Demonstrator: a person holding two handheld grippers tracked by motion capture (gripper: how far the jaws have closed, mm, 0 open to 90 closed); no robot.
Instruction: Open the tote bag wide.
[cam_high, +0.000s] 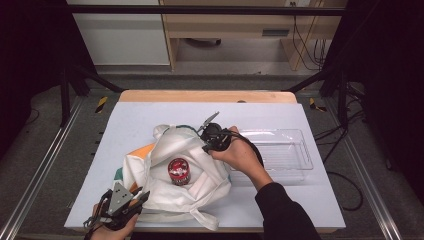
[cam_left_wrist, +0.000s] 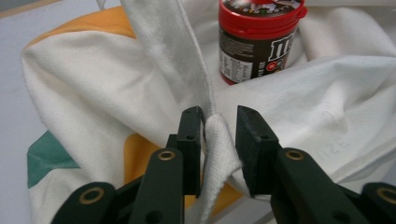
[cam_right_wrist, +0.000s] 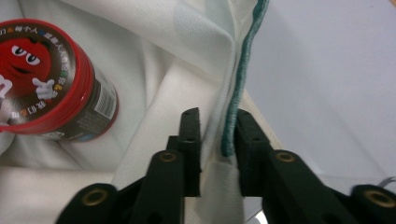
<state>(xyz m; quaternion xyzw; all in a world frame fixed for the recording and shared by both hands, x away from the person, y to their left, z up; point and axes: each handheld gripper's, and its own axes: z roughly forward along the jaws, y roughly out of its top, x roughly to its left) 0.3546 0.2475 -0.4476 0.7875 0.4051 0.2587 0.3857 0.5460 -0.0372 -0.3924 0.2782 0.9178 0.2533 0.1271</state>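
White cloth bag lies crumpled at centre frame on the pale table, its folds hiding the base of a red-lidded candy jar. Left gripper pinches the woven hem lower left; right gripper clamps the green-stitched rim.

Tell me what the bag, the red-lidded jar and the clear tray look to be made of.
Bag: woven cloth, likely cotton canvas, matte; the weave and soft folds show in the left gripper view.
Jar: probably plastic, glossy red lid with a printed label.
Tray: clear rigid plastic, shiny; the table shows through it.
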